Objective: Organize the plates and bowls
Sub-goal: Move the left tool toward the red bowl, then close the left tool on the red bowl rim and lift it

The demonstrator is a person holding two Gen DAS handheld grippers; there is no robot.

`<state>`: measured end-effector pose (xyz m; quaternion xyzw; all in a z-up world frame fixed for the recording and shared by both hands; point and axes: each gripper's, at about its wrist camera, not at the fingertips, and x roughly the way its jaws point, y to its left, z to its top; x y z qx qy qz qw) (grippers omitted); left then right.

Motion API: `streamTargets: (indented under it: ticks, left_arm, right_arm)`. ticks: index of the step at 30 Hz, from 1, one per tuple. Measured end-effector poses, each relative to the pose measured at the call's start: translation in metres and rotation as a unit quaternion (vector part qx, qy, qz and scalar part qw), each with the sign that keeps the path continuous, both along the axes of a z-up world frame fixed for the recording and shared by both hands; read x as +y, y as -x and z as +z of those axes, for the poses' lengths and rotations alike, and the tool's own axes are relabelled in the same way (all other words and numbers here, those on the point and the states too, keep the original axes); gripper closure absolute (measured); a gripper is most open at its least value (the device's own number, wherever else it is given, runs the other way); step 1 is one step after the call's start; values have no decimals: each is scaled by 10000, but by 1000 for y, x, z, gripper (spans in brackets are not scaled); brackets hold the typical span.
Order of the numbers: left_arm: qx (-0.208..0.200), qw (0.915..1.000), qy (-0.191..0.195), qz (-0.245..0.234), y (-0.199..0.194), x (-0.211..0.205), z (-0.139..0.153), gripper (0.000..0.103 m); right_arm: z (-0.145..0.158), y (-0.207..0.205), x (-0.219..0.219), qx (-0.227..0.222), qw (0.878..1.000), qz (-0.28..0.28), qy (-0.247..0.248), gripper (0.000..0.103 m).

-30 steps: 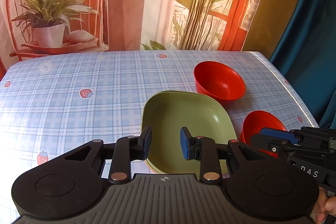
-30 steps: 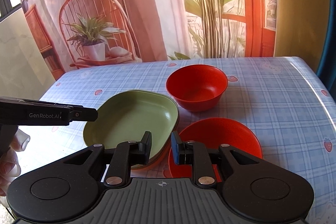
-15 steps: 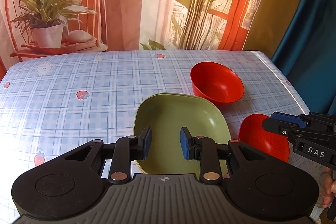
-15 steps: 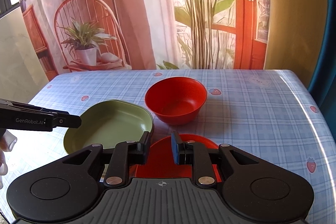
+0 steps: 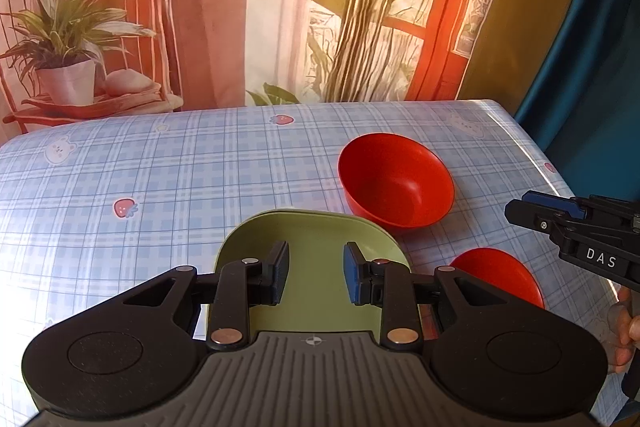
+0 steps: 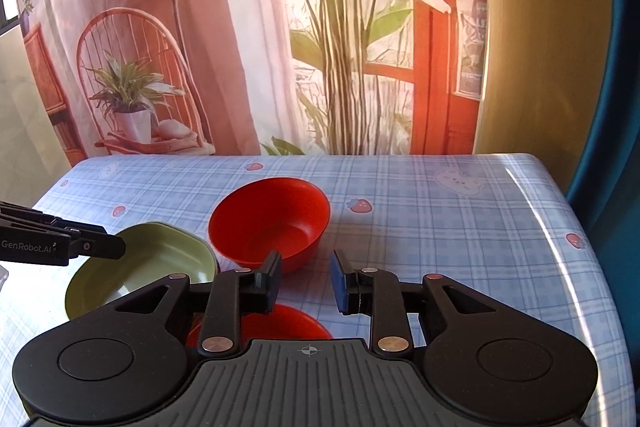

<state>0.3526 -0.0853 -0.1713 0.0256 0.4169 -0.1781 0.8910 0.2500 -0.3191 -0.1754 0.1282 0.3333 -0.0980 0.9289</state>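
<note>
Partly, the left claw (image 5: 316, 273) is hiding the green plate's (image 5: 312, 235) near rim, hanging narrowly parted above it, gripping nothing. Likewise, the right claw (image 6: 305, 281) is covering most of the flat red plate (image 6: 288, 323); its jaws have just been widening, empty. Beyond, the red bowl (image 6: 270, 221) is sitting on the desk (image 6: 440, 227).

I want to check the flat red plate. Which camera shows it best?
The left wrist view: about half of the red plate shows, beside the green dish. In the right wrist view the right tool covers most of it, leaving one strip.
</note>
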Motion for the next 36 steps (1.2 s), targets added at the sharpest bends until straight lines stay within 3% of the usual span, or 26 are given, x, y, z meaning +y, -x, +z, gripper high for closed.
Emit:
streamTargets:
  ticks: [14,29,36]
  left_arm:
    - [122,9999,58,-72,-44,-41,-14,72]
    - [464,9987,182,-96,-75,-54,-46,72]
    - [383,9988,187,-248,-72,-58,-48,82]
  right_arm:
    - [-25,-30,-42,-67,9995,-83,-282,78]
    - [-54,-58,-29,-46,9974,145,-710,78]
    - [-54,-61,-23,11,9978,289,-603,80]
